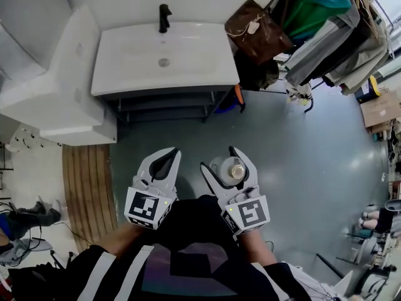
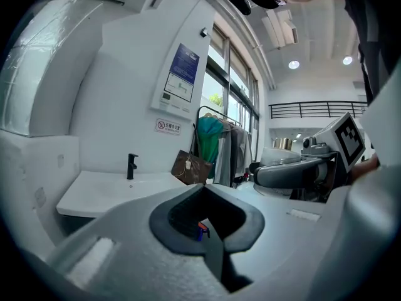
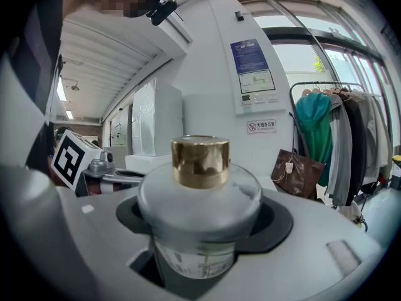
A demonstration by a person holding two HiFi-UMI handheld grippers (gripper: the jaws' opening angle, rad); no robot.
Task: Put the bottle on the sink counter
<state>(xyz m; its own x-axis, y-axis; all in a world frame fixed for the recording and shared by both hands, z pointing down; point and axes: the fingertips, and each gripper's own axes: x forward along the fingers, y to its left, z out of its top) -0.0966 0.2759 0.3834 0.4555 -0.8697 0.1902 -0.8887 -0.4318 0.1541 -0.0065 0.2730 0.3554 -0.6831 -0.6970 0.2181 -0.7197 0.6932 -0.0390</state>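
A round clear bottle (image 3: 199, 199) with a gold cap stands upright between the jaws of my right gripper (image 1: 227, 167), which is shut on it. From the head view the bottle (image 1: 230, 170) is held over the grey floor, well short of the white sink counter (image 1: 131, 64) at the top. That counter has a black tap (image 1: 164, 17) at its back edge and a drain in the basin. My left gripper (image 1: 165, 164) is beside the right one, shut with nothing in it. The left gripper view shows the counter (image 2: 100, 190) ahead and to the left.
A brown handbag (image 1: 257, 31) hangs right of the sink, beside a clothes rack (image 1: 338, 24) with garments. A large white appliance (image 1: 53, 86) stands left of the sink. Wooden planking (image 1: 88, 187) lies on the floor at left. A cardboard box (image 1: 380, 108) sits far right.
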